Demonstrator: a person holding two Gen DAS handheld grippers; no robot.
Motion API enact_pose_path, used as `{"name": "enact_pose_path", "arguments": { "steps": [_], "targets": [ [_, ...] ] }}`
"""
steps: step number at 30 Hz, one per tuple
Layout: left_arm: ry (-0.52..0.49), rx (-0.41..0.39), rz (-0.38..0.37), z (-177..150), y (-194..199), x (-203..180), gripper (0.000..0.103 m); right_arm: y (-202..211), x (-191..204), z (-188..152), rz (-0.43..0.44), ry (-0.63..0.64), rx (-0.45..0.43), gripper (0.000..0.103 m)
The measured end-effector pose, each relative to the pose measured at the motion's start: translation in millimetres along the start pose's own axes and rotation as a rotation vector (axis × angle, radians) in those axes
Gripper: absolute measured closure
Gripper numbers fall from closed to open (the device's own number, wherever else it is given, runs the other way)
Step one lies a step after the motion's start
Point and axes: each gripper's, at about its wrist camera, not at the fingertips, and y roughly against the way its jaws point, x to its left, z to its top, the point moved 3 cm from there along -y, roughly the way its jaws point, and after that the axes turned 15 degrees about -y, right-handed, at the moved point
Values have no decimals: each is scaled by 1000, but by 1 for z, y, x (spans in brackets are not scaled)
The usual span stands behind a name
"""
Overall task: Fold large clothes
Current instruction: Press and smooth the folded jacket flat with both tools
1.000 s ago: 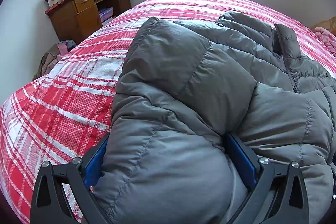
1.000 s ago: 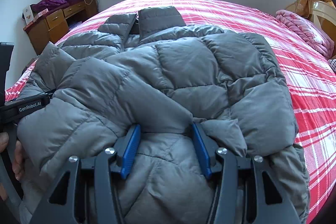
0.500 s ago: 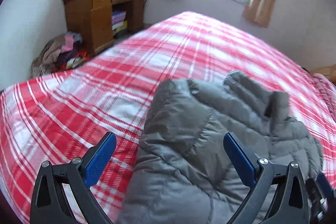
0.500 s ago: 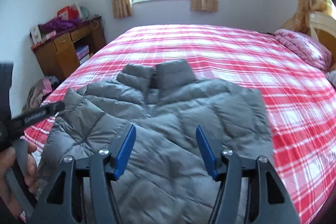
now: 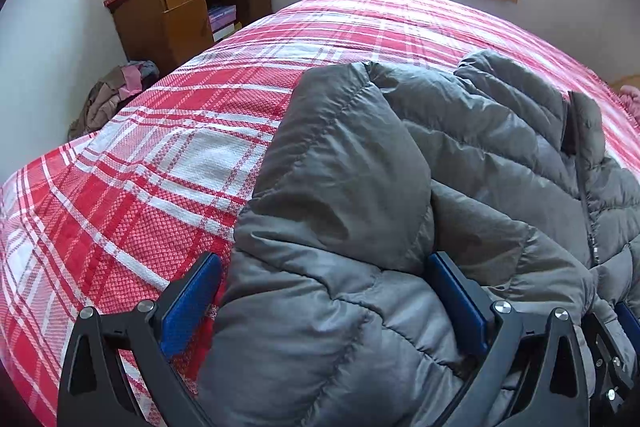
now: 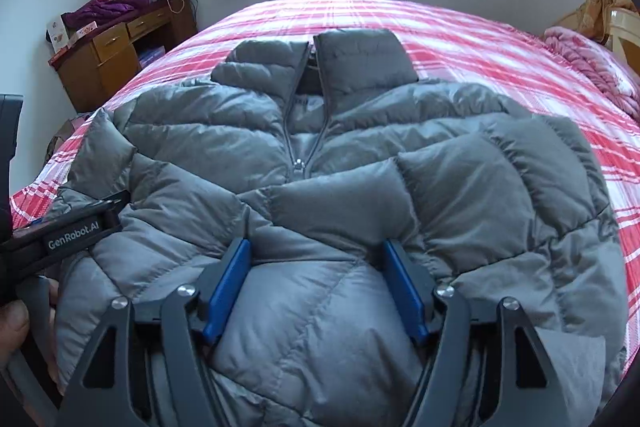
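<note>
Grey puffer jacket (image 6: 360, 167) lies front-up on the red plaid bed (image 5: 140, 195), collar toward twelve o'clock, zip partly open; left gripper (image 5: 324, 291) spread wide, jacket bulk between its blue pads (image 5: 188, 303), grip not confirmed; right gripper (image 6: 316, 279) jaws just been opening, spread, quilted fabric bulging between them; wooden desk (image 6: 116, 55) at ten o'clock.

jacket (image 6: 360, 155) on bed (image 6: 480, 39) | desk (image 6: 120, 51) left of bed

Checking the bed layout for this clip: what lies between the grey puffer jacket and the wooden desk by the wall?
Only bare red plaid bedspread lies between the grey puffer jacket and the wooden desk, shown clearest in the left wrist view.
</note>
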Motion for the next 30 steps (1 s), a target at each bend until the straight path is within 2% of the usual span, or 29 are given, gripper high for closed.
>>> {"name": "enact_pose_path", "arguments": {
  "steps": [25, 30],
  "targets": [
    [0, 5, -3, 0, -3, -1, 1, -6, -2, -3, 8, -6, 9, 28],
    [-25, 20, -13, 1, 0, -2, 1, -5, -2, -3, 7, -6, 10, 27]
  ]
}}
